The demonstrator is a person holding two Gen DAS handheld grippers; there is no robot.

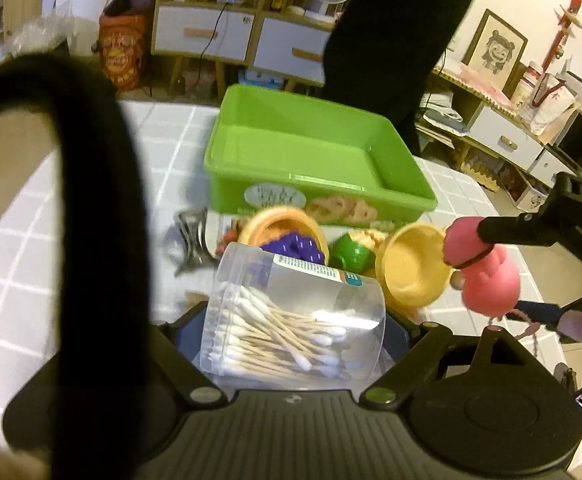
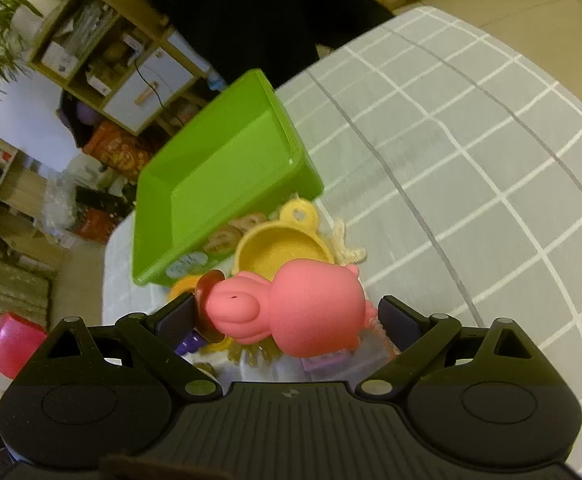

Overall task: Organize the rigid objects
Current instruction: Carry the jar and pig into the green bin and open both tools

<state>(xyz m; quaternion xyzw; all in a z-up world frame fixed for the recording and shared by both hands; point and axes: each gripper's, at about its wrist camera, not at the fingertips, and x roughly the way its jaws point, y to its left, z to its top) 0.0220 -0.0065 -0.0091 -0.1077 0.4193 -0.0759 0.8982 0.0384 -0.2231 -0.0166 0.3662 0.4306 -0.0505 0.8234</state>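
You've a clear cotton-swab jar [image 1: 295,316] tilted on its side. A pink rubber toy [image 2: 311,312] hangs before the empty green bin [image 1: 315,160]

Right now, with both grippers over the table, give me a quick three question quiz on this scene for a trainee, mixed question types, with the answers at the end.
1. True or false: the green bin already holds several toys.
2. Which gripper holds the clear cotton swab jar? A) left gripper B) right gripper C) neither
3. Fill in: the right gripper carries a ____ toy figure.

Key
1. False. No toy shows inside the bin; the yellow toy bowl and other toys lie on the table in front of it.
2. A. The jar sits between the fingers of the left gripper.
3. Pink.
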